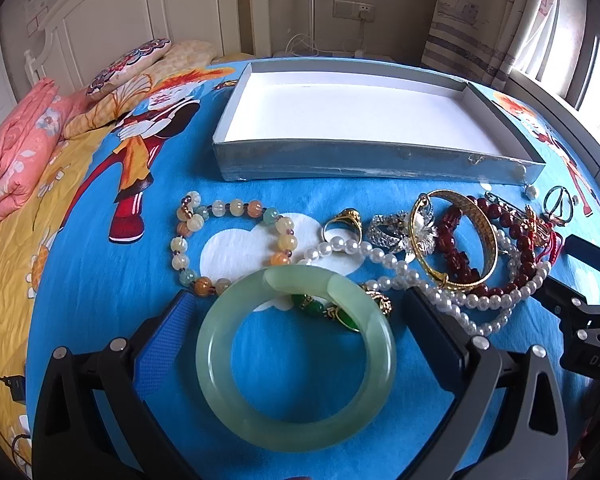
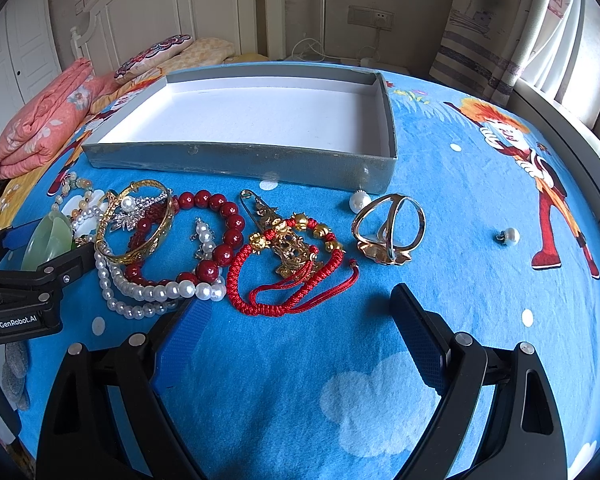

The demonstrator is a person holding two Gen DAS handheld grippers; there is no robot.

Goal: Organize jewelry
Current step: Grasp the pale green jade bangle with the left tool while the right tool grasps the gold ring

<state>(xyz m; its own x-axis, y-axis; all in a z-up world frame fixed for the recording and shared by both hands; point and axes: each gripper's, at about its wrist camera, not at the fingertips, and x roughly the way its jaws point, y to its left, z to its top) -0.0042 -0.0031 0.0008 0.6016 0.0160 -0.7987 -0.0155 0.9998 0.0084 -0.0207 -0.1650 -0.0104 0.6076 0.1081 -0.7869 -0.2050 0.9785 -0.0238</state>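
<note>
A pale green jade bangle (image 1: 296, 360) lies on the blue bedsheet between the fingers of my open left gripper (image 1: 300, 312), not clamped. Beyond it lie a coloured bead bracelet (image 1: 236, 240), a pearl necklace (image 1: 420, 276), a gold bangle (image 1: 456, 236), a gold ring (image 1: 344, 220) and dark red beads (image 1: 516, 236). My right gripper (image 2: 296, 312) is open and empty, just short of a red cord bracelet (image 2: 292, 268). A large gold ring (image 2: 388, 232), red beads (image 2: 220, 236) and loose pearls (image 2: 359, 201) lie around it. The empty grey box (image 1: 340, 164) stands behind the jewelry.
A folded pink quilt (image 1: 16, 152) and pillows (image 1: 140, 64) lie at the far left of the bed. A white headboard, a wall socket and a curtained window stand behind. A cable (image 1: 4, 384) lies at the left edge.
</note>
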